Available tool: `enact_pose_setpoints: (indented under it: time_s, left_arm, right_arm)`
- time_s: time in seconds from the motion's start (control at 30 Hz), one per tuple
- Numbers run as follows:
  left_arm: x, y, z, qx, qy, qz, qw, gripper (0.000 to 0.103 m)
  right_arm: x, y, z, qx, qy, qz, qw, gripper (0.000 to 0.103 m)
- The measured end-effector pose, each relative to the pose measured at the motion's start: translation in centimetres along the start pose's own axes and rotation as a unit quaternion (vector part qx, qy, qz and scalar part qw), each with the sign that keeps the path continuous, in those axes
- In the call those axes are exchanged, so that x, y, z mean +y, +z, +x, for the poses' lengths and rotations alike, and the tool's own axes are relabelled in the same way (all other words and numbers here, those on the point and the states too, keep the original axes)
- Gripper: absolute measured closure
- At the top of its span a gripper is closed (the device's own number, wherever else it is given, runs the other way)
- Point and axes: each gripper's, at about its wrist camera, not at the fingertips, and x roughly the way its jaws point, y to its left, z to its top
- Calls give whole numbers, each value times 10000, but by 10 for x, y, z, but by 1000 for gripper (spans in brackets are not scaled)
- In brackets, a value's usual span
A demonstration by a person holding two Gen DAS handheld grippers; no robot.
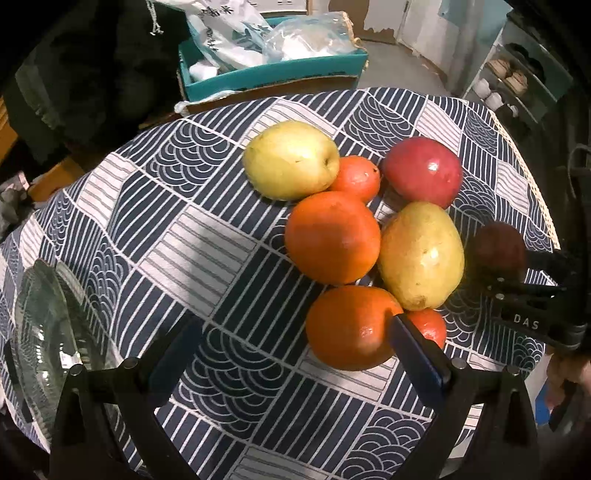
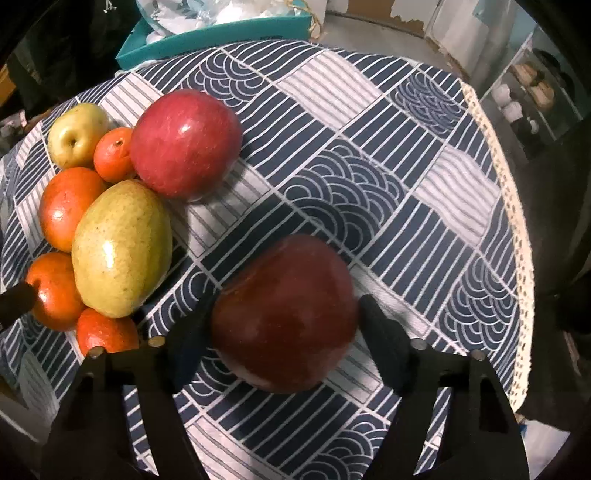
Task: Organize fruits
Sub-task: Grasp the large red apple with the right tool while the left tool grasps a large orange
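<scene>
Gripper (image 2: 284, 325), right, clasps round glossy dark-red apple (image 2: 284, 314) over patterned tablecloth (image 2: 369, 184).

A round table (image 1: 155, 229) wears a navy-and-white patterned cloth (image 2: 369, 155). Behind it sits a teal box (image 1: 273, 70) holding plastic bags (image 1: 240, 33). At far right, pale shelving (image 1: 517, 77) carries what may be shoes.

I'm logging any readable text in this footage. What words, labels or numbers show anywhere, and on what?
"DAS": white letters on the black body of the right gripper, seen from the left wrist view.
Blue printed characters on the white plastic bag in the teal box: too blurred to read.
No stickers or labels show on the fruit, the tablecloth or the glass bowl.
</scene>
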Motion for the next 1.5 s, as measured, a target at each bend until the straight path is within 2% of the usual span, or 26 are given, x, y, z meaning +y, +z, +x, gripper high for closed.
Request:
enact_pose_setpoints:
  time_s: [0.27, 0.43, 0.5, 0.73, 0.83, 1.03, 1.23, 1.5]
  left_arm:
    - [-15, -4, 14, 238, -272, 190, 9992, 6]
    - [-10, -1, 19, 284, -614, 6, 9977, 12]
    - [-11, 0, 22, 322, -719, 23, 9969, 17]
    - [-12, -5, 27, 385, -995, -61, 9943, 24]
    - [-11, -4, 28, 399, -1201, -100, 9919, 34]
    - [-15, -6, 25, 296, -1052, 34, 9940, 36]
    - [-22, -12, 13, -4, -411, 400, 9984, 36]
    - [-14, -15, -19, -478, -123, 475, 9977, 37]
  right_arm:
    - [-1, 1, 1, -43, 11, 42, 10000, 29]
    - [-3, -6, -2, -78, -1, 44, 10000, 29]
    - [-3, -7, -2, -77, -6, 40, 10000, 29]
    - [4, -6, -3, -78, 94, 49, 9999, 29]
    - [6, -6, -5, -128, 60, -13, 9999, 29]
    - [7, -9, -15, -328, -55, -79, 9994, 29]
    - [8, -11, -29, -551, -140, -97, 9983, 29]
    - [16, -11, -55, -911, -192, -219, 9954, 29]
